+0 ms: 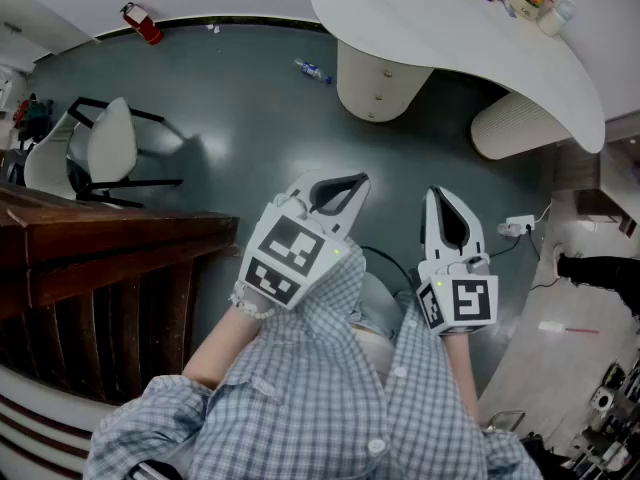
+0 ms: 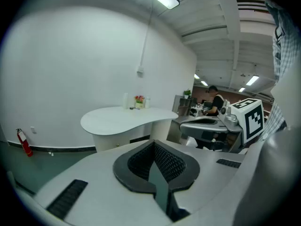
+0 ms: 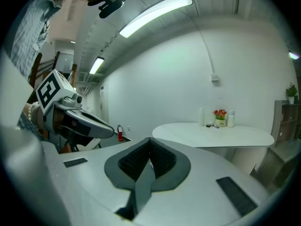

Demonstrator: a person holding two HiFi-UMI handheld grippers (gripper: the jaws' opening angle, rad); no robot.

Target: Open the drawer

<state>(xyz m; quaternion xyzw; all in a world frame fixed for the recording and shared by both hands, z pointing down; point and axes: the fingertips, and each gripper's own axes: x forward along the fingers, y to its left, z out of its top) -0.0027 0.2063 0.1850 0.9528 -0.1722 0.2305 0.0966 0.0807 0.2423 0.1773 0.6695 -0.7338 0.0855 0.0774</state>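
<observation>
No drawer front shows in any view. A dark wooden piece of furniture [image 1: 100, 253] stands at the left of the head view, seen from above. My left gripper [image 1: 350, 184] is held in the air over the grey floor, to the right of that furniture, with its jaws shut and nothing between them. My right gripper [image 1: 438, 197] is beside it, also shut and holding nothing. In the left gripper view the left gripper [image 2: 154, 146] points toward a white wall, and the right gripper [image 2: 212, 126] shows at the side. In the right gripper view, the right gripper [image 3: 149, 143] points the same way.
A curved white table [image 1: 450, 38] with small items on it stands ahead. A white chair [image 1: 100, 148] sits at the left. A red fire extinguisher [image 1: 143, 23] and a bottle [image 1: 312, 69] lie by the far wall. A power strip and cable [image 1: 518, 226] are at the right.
</observation>
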